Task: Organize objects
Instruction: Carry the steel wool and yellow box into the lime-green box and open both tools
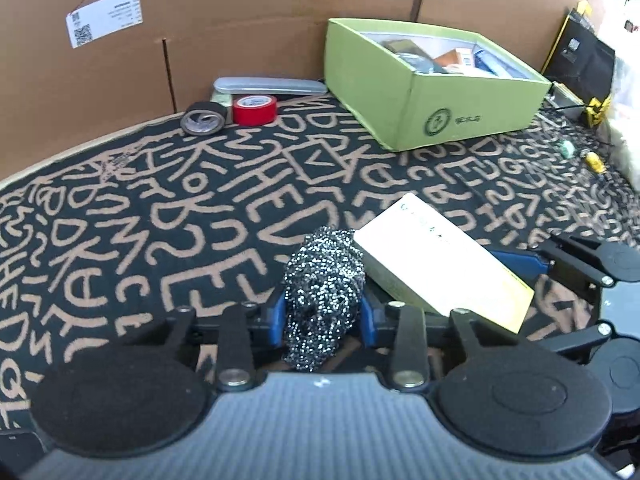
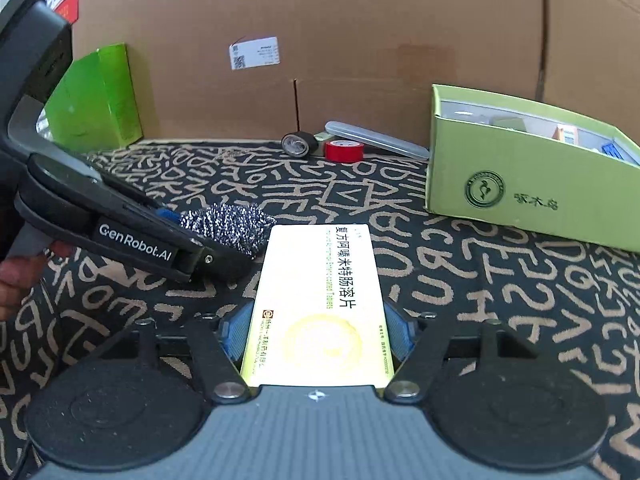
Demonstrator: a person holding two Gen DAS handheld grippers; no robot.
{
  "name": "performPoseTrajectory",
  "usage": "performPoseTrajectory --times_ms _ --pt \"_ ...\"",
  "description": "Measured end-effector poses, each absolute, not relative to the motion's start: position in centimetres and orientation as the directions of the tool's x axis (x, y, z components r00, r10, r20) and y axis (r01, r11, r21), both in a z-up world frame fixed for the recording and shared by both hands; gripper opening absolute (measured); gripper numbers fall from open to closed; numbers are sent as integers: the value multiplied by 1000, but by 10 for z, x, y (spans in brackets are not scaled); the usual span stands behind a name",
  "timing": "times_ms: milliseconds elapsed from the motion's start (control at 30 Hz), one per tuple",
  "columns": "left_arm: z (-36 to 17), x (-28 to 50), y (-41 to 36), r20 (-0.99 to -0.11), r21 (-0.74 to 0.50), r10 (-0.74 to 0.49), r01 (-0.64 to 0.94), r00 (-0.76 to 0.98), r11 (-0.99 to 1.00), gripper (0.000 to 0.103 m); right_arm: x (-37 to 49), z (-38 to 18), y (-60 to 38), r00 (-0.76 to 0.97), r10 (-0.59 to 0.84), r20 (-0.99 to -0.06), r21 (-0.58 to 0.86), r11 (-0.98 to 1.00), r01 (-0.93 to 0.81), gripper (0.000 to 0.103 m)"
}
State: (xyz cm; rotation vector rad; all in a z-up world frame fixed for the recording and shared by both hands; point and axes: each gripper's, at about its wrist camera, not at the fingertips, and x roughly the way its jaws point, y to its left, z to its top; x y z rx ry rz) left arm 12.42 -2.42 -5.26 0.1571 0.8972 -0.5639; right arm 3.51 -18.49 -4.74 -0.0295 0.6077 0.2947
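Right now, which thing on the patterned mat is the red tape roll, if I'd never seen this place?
Find the open green box by the cardboard wall. Left of it, by a long silver case, two rolls sit together. The red tape roll is the bright one; the black tape roll is dark.

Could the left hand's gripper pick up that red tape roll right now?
Probably not yet: the left gripper is already full, its jaws closed on the steel scrubber. The rug toward the red tape roll looks clear.
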Motion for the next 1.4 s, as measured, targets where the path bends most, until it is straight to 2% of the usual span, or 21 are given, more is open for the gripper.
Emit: performPoseTrajectory --times_ms 133,267,400,600,833,933,1100,1133,1167,1200,1267,1367,1400 --pt "-35 122 -32 -755 -127 -442 553 484 824 35 23 -41 -199 799 274 -536 107 960 -257 70" --pt "-3 127 -54 -698 -147 -505 590 507 794 35 15 -21 -224 844 245 -478 126 969 -211 70" --pt "30 138 -92 -639 -141 -550 621 538 771 35 18 8 -256 901 167 -399 104 985 -137 70" --pt "59 177 -160 -595 -148 -563 610 574 778 35 42 44 -300 949 17 -314 29 1000 -9 70" --pt "47 226 -226 -580 -115 -513 560 633 820 35 107 45 -347 940 -113 -323 -3 993 119 70" --pt "34 245 -246 -592 -77 -475 542 651 837 35 134 33 -365 933 -137 -332 -10 990 141 70" --pt "15 269 -254 -623 -121 -469 515 626 849 38 167 19 -379 926 -125 -356 7 991 136 70" --pt "12 271 -256 -626 -115 -464 514 627 850 41 171 16 -379 927 -126 -354 -1 991 134 70" --pt "9 272 -256 -628 -109 -462 517 626 849 57 175 14 -377 928 -127 -351 -10 991 132 70" --pt "7 272 -256 -628 -106 -458 514 629 851 82 178 10 -376 927 -127 -352 -22 992 128 70" --pt "6 267 -252 -597 -99 -435 476 674 874 102 183 3 -375 923 -125 -363 -55 992 113 76" --pt "8 263 -248 -573 -100 -435 467 695 878 103 178 -2 -373 930 -140 -341 -75 990 122 87" --pt "8 262 -247 -578 -106 -434 464 691 880 103 176 -3 -372 933 -144 -331 -78 989 125 88"
